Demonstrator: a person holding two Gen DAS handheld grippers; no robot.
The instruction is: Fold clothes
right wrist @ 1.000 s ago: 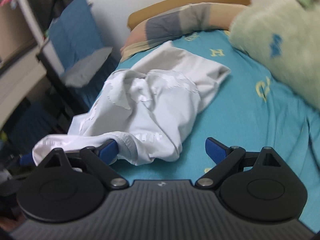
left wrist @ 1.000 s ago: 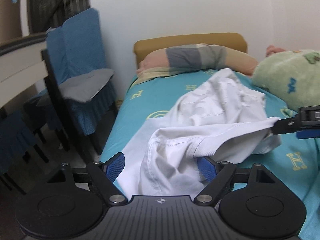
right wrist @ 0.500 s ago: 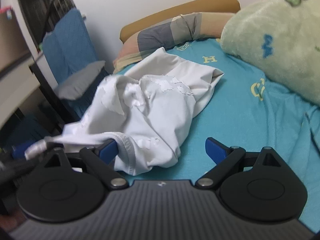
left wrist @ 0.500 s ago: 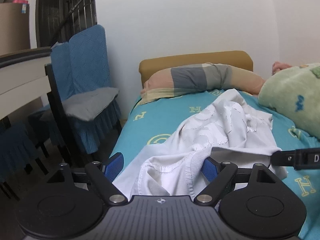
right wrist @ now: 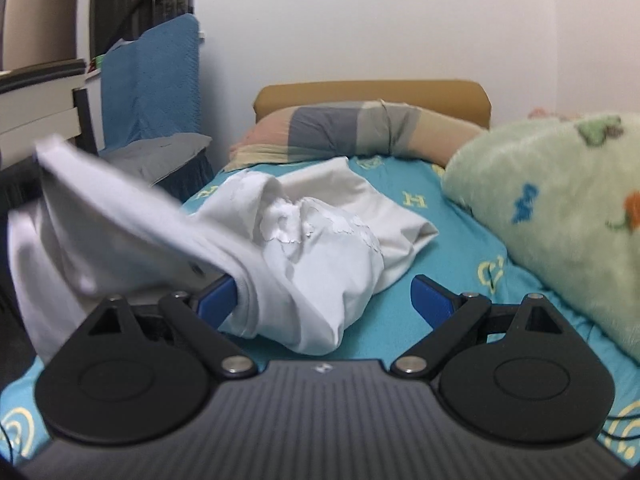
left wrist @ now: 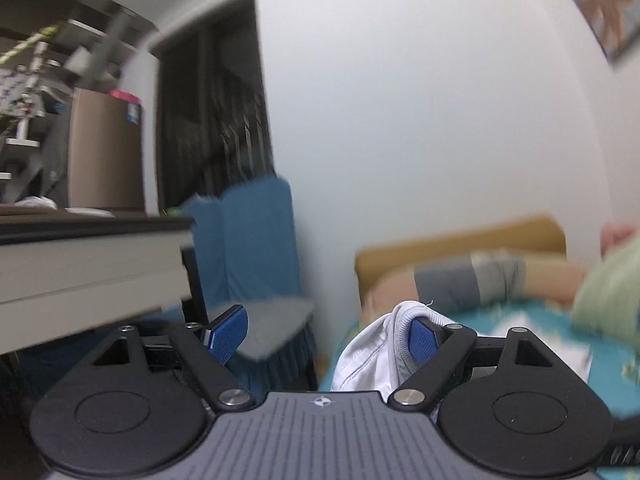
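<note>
A white garment [right wrist: 320,232] lies crumpled on the teal bed sheet [right wrist: 452,248]. One edge of it is pulled up and out to the left [right wrist: 100,200] in the right wrist view. My right gripper [right wrist: 324,298] is open, and the cloth wraps around its left finger [right wrist: 218,300] only. My left gripper [left wrist: 324,334] points level and stands wide open. The garment's ribbed hem [left wrist: 396,332] is hooked over its right finger [left wrist: 422,338], with nothing pinched between the pads. The left wrist view is blurred.
A blue-covered chair [right wrist: 152,80] with a grey cushion [right wrist: 160,156] stands left of the bed, beside a desk edge [left wrist: 88,264]. A striped pillow [right wrist: 352,128] and tan headboard [right wrist: 372,96] lie at the far end. A green fleece blanket [right wrist: 560,200] fills the right.
The left gripper rose and tipped up to level, carrying the hem on its right finger. The right gripper shifted, and the garment's left edge is now stretched higher.
</note>
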